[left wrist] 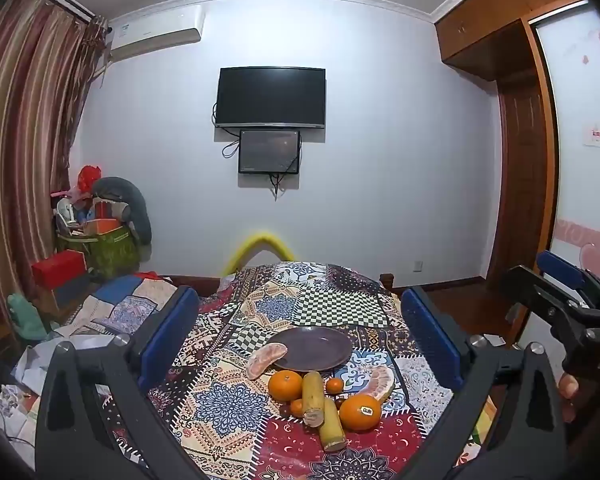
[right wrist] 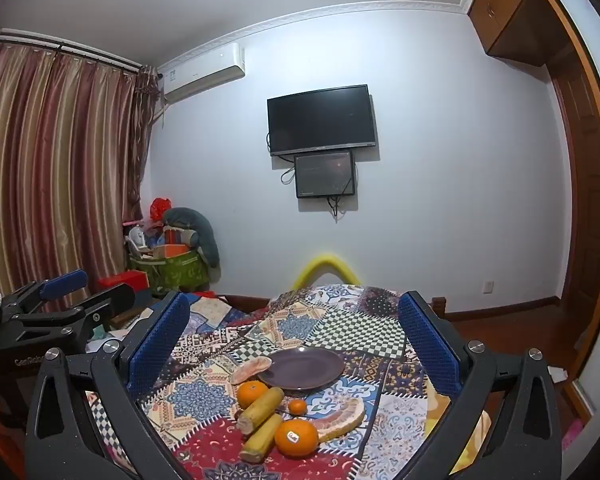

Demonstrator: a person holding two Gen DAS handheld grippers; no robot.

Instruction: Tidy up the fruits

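Fruits (left wrist: 320,394) ahead between wide-open left gripper (left wrist: 300,340) fingers.

I see a dark television (left wrist: 270,97) on the far wall, a smaller screen (left wrist: 269,152) just below, an air conditioner (left wrist: 156,32) beside striped curtains (left wrist: 24,120), and a patchwork cloth (left wrist: 236,404) spread below.

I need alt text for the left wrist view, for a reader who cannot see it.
An empty round dark purple plate lies on a patchwork tablecloth, with pomelo segments, oranges and yellow cane pieces clustered in front of it. The open left hand-held gripper frames the scene, holding nothing.
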